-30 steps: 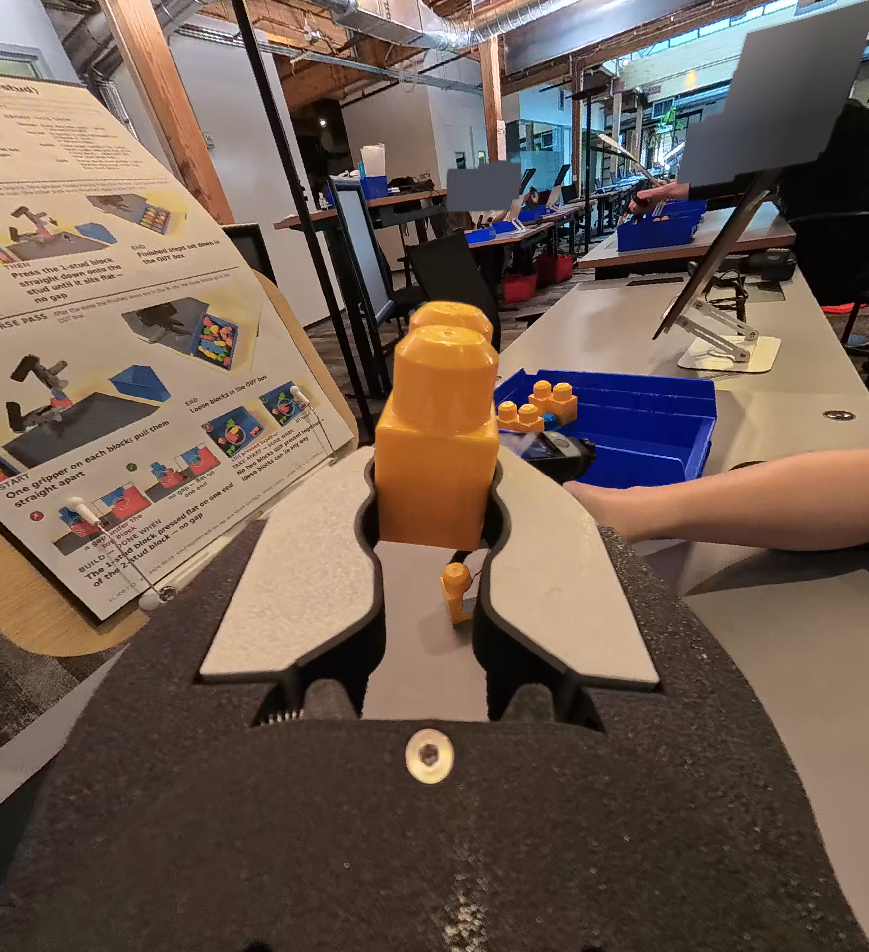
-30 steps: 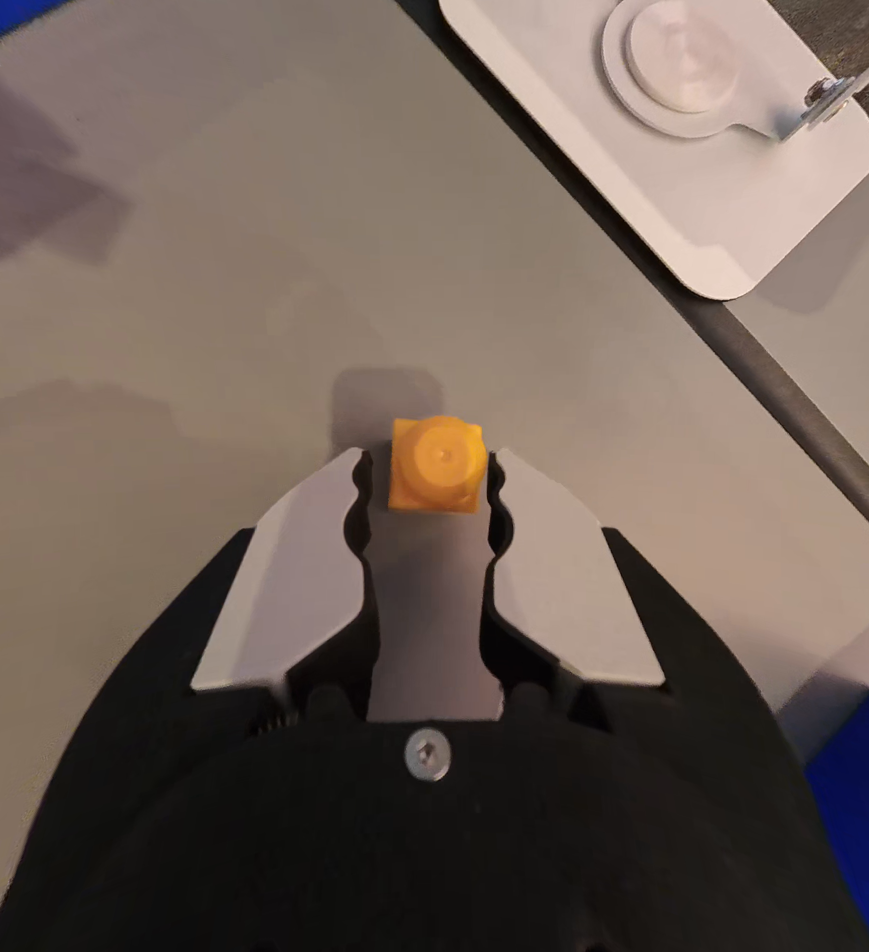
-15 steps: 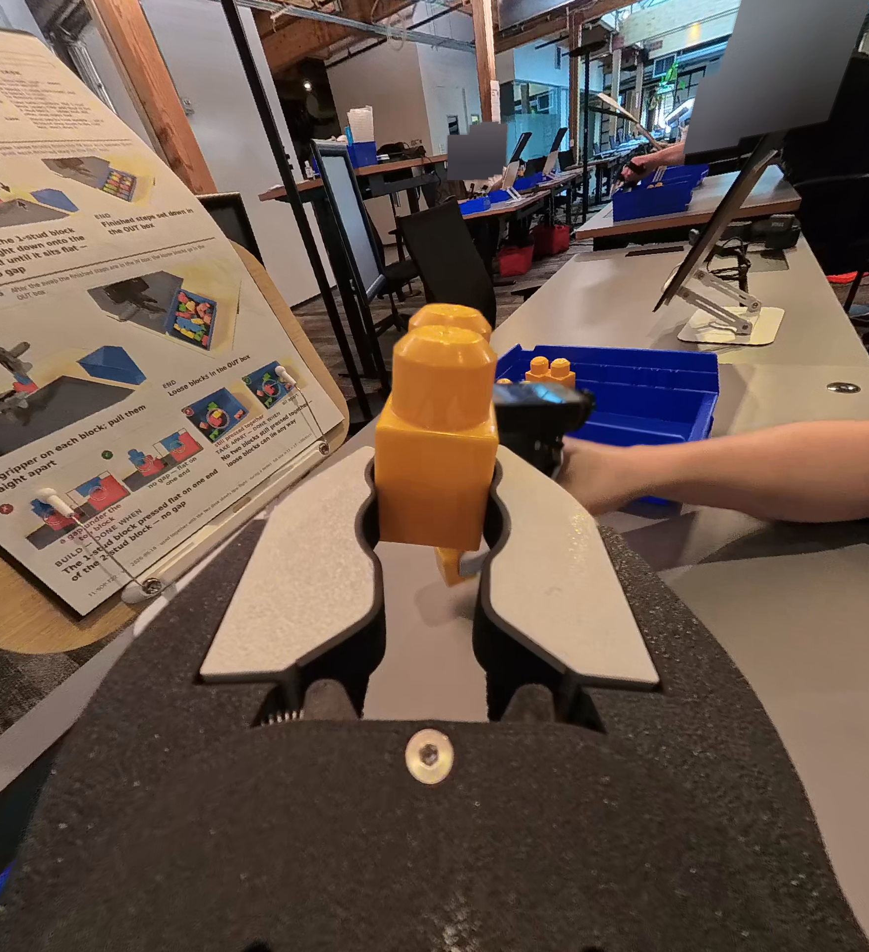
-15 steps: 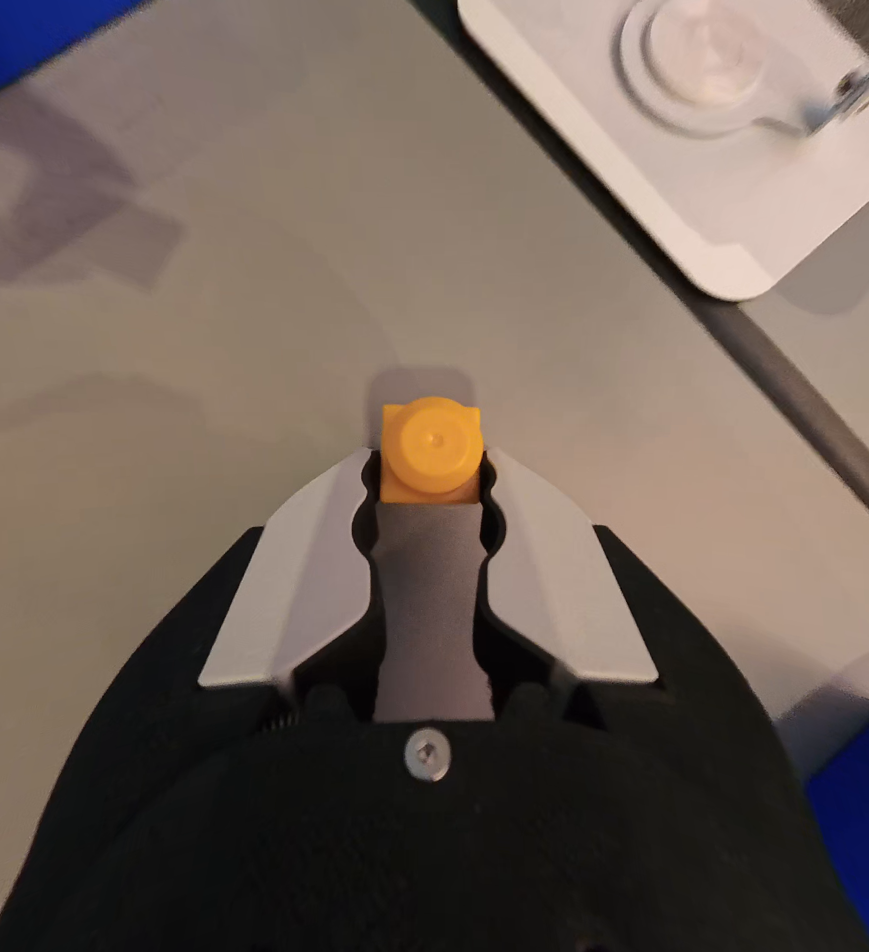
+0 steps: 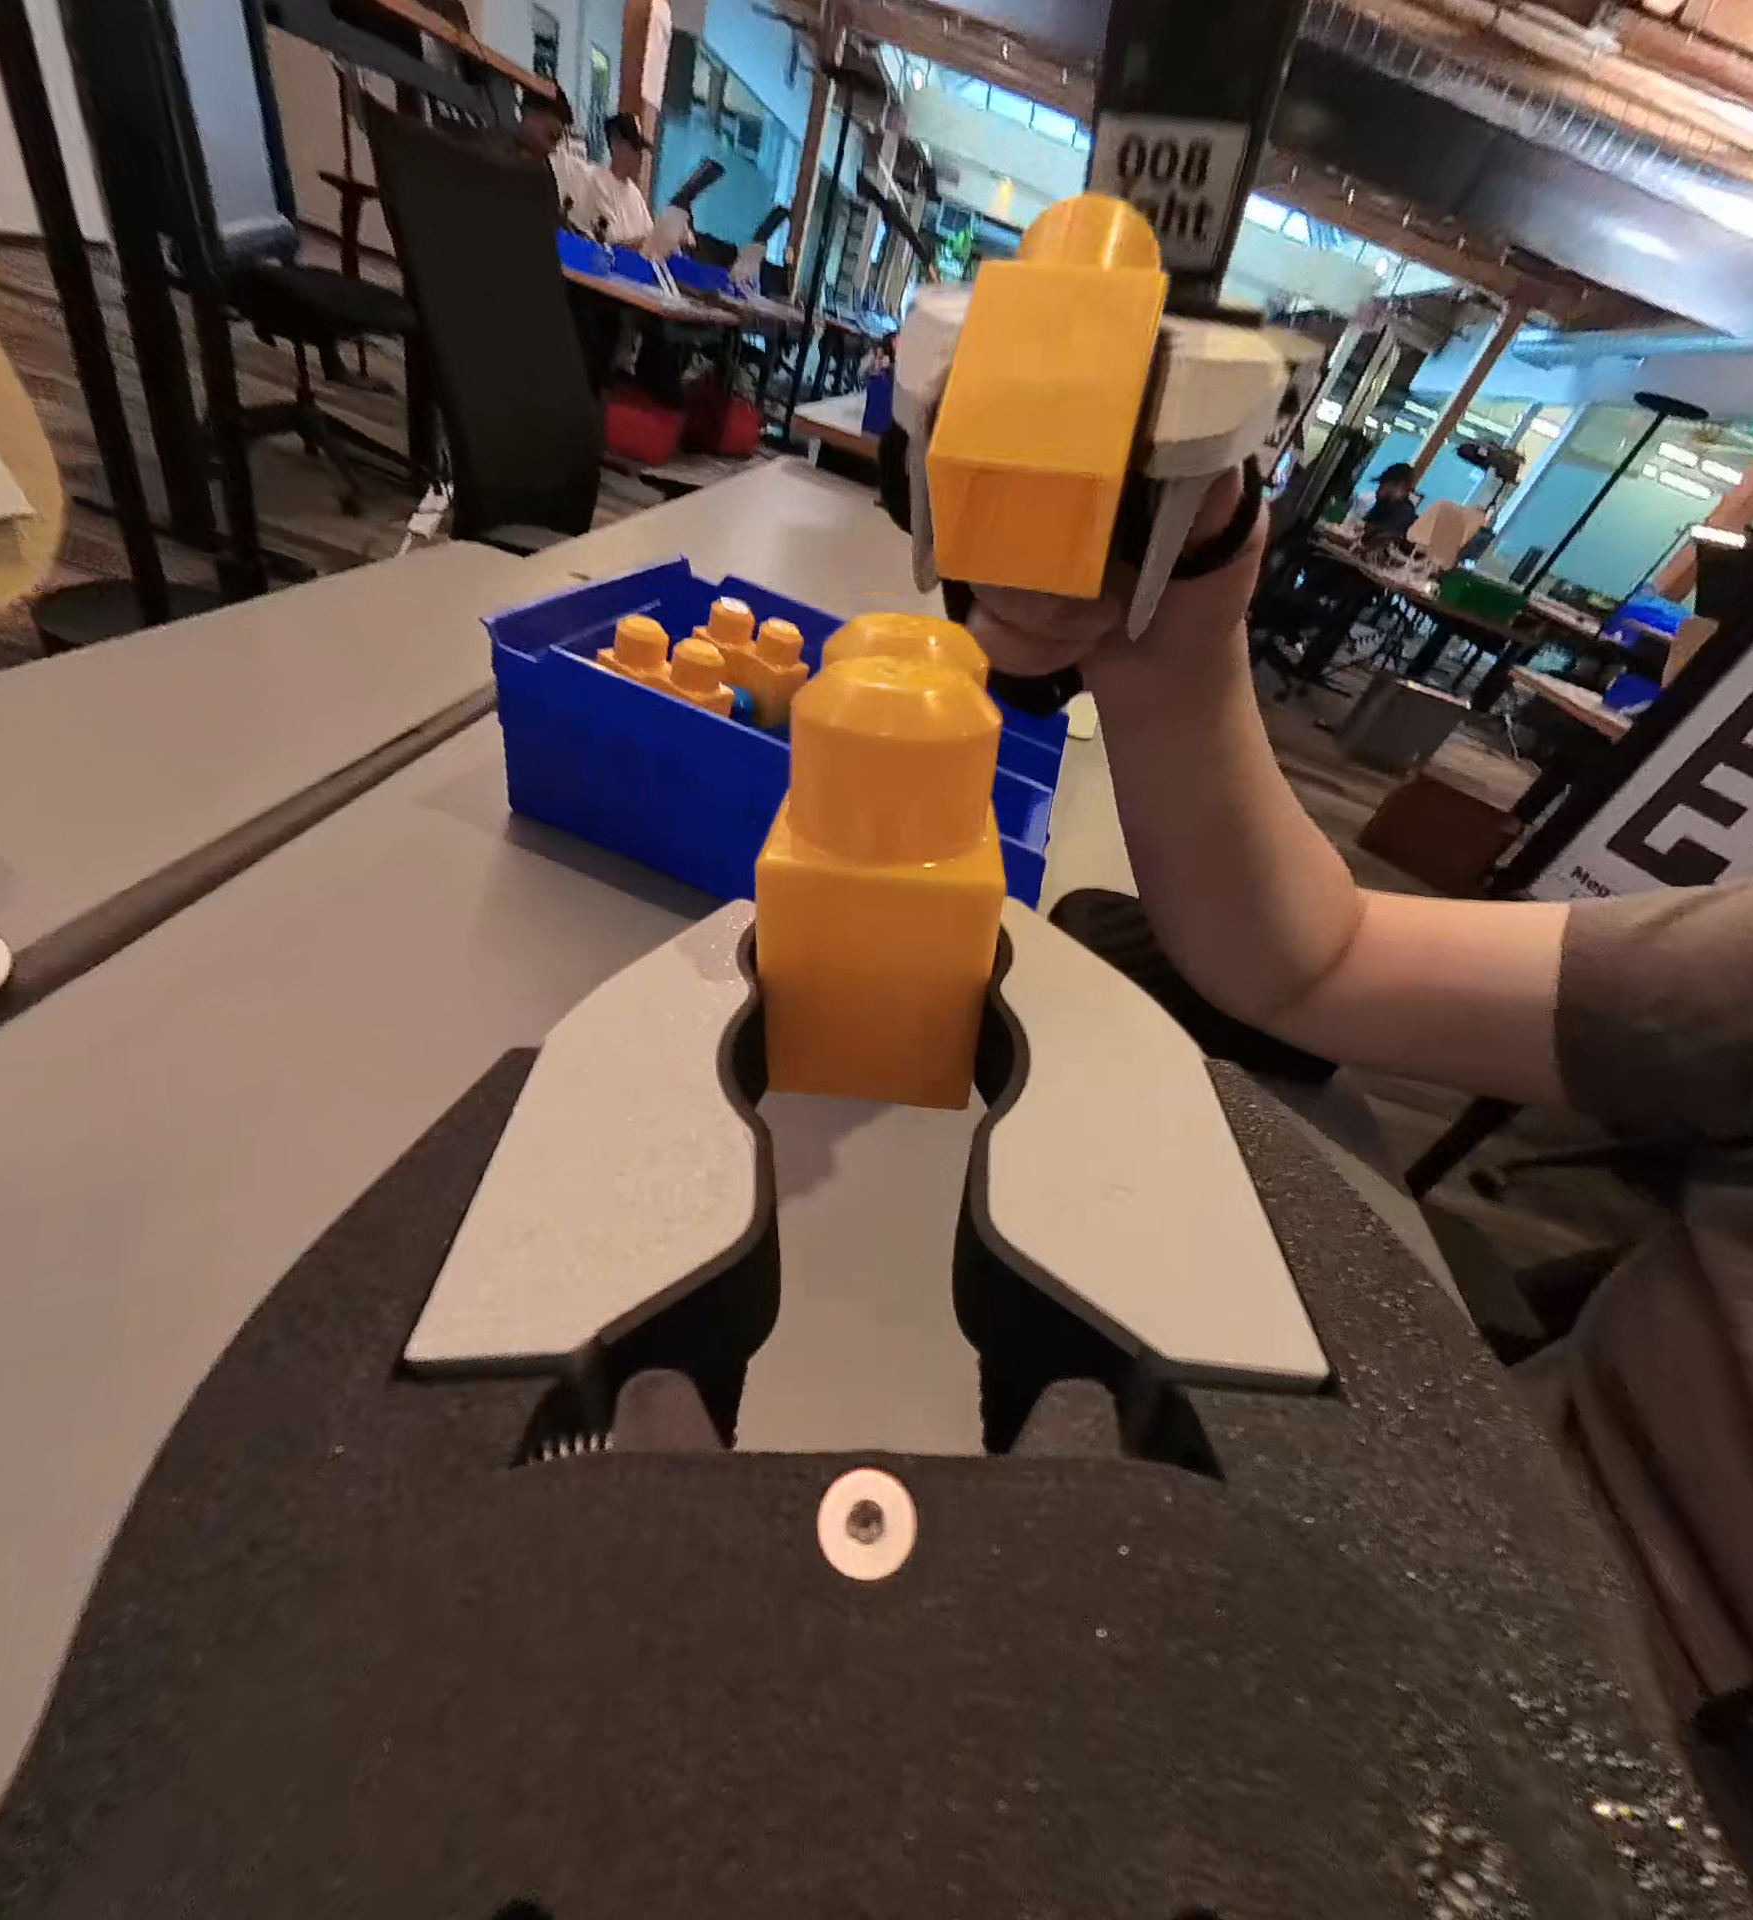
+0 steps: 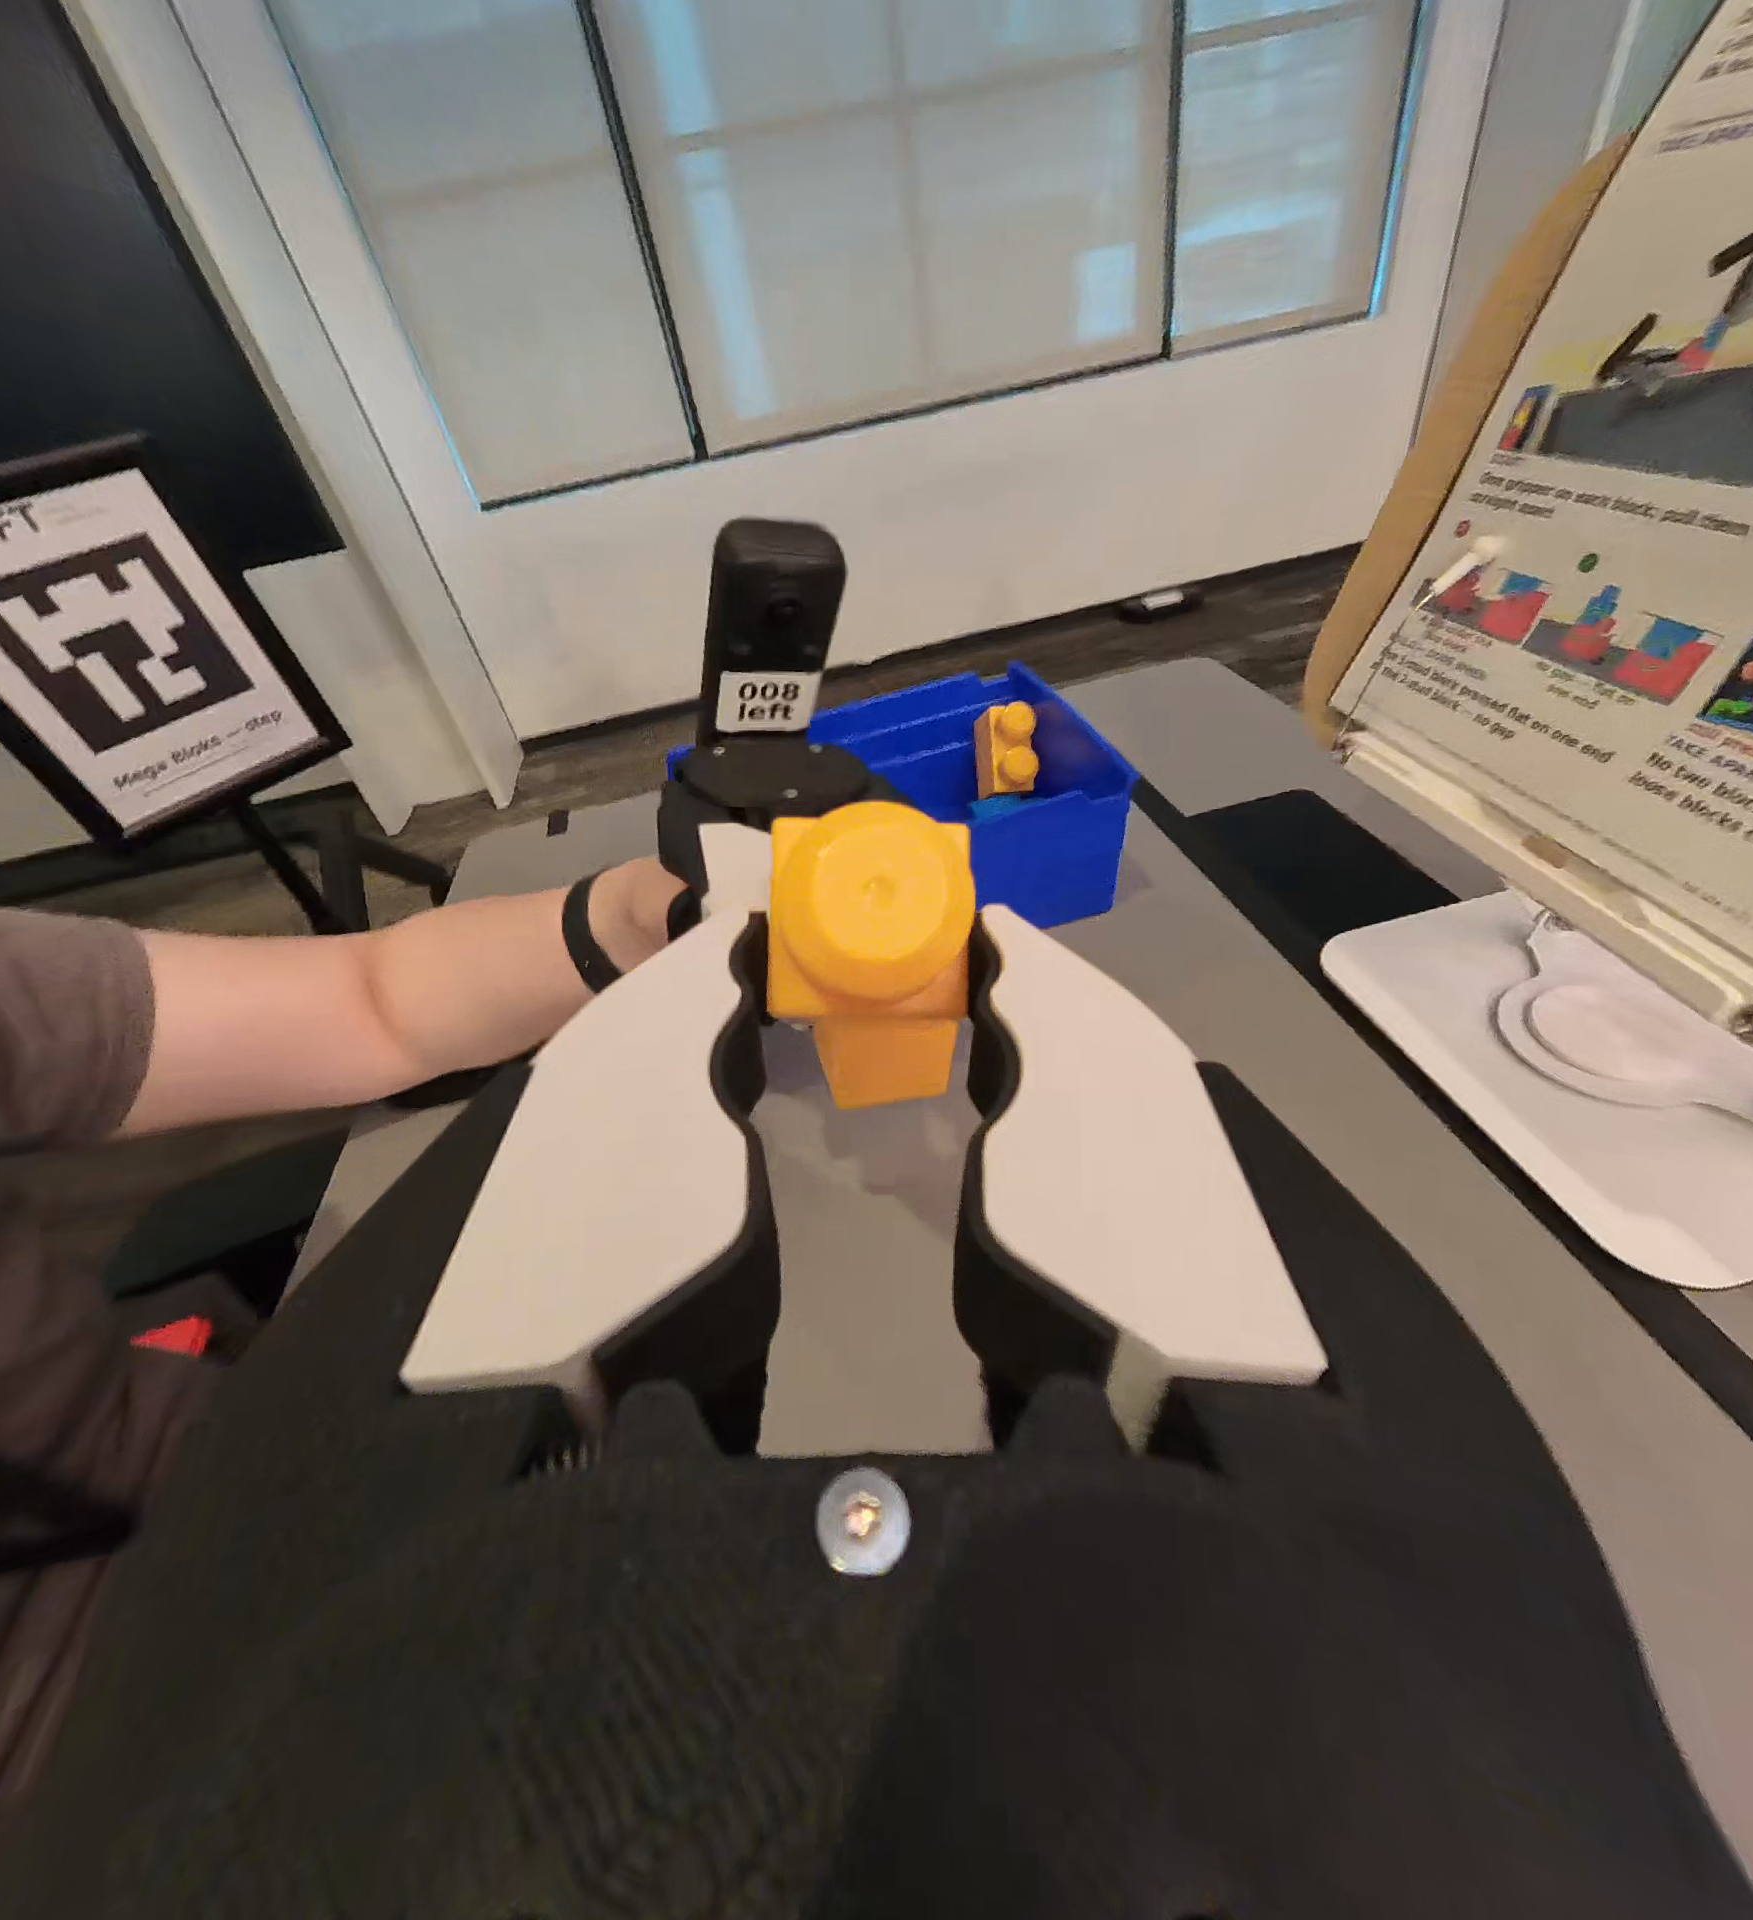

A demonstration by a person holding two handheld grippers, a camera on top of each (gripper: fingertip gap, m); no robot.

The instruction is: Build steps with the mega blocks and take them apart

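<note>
Since a second ago the right gripper (image 6: 870,961) has risen from the worktop (image 5: 228,1039), where it had closed on a one-stud orange block (image 5: 1043,416), and now carries that block in the air above the two-stud orange block (image 5: 877,945) held by the left gripper (image 5: 877,1023); the left view has swung toward the right hand. Taking the two-stud block as the landmark: nearest, the left fingers (image 5: 633,1132) are clamped on its flat sides at the near end, its studs up and its long axis running away from the camera. Above it and slightly to its right, not touching, the one-stud block sits pinched between the white right fingers (image 5: 1220,390), tilted so its base faces down toward the camera. The coming press seems to turn on that gap and tilt: the small block must be squared and brought straight down onto one stud, and the right hand is the nearer mover. Both blocks are smooth, glossy hard plastic with rounded cylindrical studs; the fingers are matt grey plates with scalloped black edges. Just behind the landmark stands a blue bin (image 5: 623,769) holding more orange blocks (image 5: 706,665). Farther off, desks and seated people.
</note>
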